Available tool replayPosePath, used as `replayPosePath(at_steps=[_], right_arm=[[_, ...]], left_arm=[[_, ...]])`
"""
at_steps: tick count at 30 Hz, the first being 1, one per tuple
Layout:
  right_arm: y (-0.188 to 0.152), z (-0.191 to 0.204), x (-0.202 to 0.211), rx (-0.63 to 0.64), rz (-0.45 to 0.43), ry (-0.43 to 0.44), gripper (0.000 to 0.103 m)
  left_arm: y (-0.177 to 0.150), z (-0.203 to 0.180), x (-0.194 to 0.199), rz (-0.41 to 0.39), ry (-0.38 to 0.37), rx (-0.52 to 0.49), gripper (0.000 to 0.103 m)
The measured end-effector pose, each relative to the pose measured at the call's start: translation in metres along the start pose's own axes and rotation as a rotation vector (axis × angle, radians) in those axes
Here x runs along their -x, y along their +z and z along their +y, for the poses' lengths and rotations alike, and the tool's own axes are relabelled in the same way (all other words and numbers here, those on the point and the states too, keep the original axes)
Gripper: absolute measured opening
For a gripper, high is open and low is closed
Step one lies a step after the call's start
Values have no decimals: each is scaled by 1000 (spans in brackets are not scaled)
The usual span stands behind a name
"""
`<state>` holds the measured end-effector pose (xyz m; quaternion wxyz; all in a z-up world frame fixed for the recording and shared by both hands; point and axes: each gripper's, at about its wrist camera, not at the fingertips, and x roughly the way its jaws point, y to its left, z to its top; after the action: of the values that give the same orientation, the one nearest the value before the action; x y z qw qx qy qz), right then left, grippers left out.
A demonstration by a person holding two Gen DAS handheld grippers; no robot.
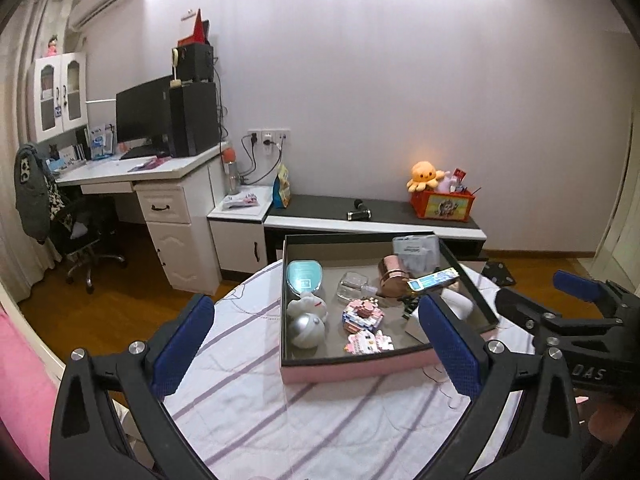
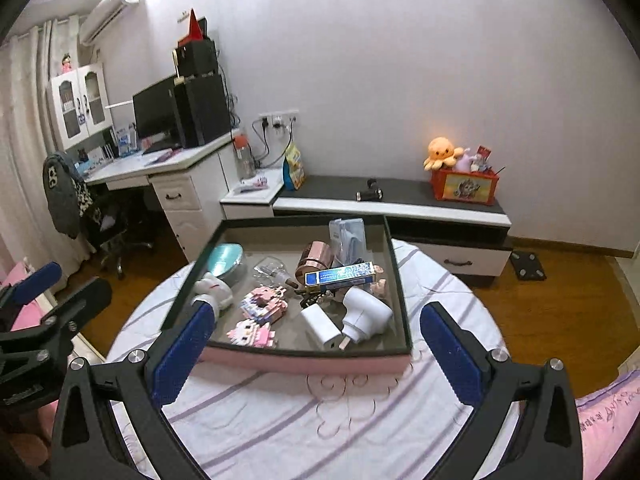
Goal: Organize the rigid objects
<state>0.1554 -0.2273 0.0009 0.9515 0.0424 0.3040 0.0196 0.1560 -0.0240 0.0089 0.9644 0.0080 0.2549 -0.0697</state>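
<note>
— Where are the rigid bits?
— In the shallow pink-walled cardboard tray (image 2: 304,362) on the striped cloth-covered round table (image 2: 280,420): a glossy copper cylinder (image 2: 316,258).
— The grippers?
— The left gripper (image 1: 316,344) and right gripper (image 2: 316,352) both gape wide, empty.

Glossy rose-gold metal cup (image 2: 316,258), clear glass bottle (image 2: 272,269), striped cloth table cover (image 2: 280,412), perhaps cardboard pink box (image 2: 320,362), polished wood floor (image 2: 560,320)

Both the left gripper (image 1: 316,344) and the right gripper (image 2: 316,350) have black angular frames, silver round screws and blue dimpled pads (image 1: 182,348); white lettering marks one body.
</note>
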Motion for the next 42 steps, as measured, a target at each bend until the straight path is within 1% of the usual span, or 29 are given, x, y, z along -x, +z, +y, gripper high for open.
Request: replayPosePath(at_steps=[8, 14, 21, 32, 37, 42], right_arm=[[-19, -1, 69, -17, -78, -23, 103], [-38, 2, 109, -25, -111, -25, 103], [-60, 11, 149, -5, -147, -28, 103], [-87, 16, 191, -3, -194, -47, 103], [-95, 21, 203, 2, -209, -48, 103], [-94, 23, 208, 4, -222, -51, 103]], left_arm=[[-13, -3, 63, -61, 6, 12, 103], [-28, -10, 107, -99, 19, 6, 103], [-50, -21, 141, -111, 18, -2, 103], [-79, -27, 182, -119, 26, 4, 103], [-82, -27, 193, -133, 29, 7, 103], [-81, -27, 202, -150, 40, 7, 103]])
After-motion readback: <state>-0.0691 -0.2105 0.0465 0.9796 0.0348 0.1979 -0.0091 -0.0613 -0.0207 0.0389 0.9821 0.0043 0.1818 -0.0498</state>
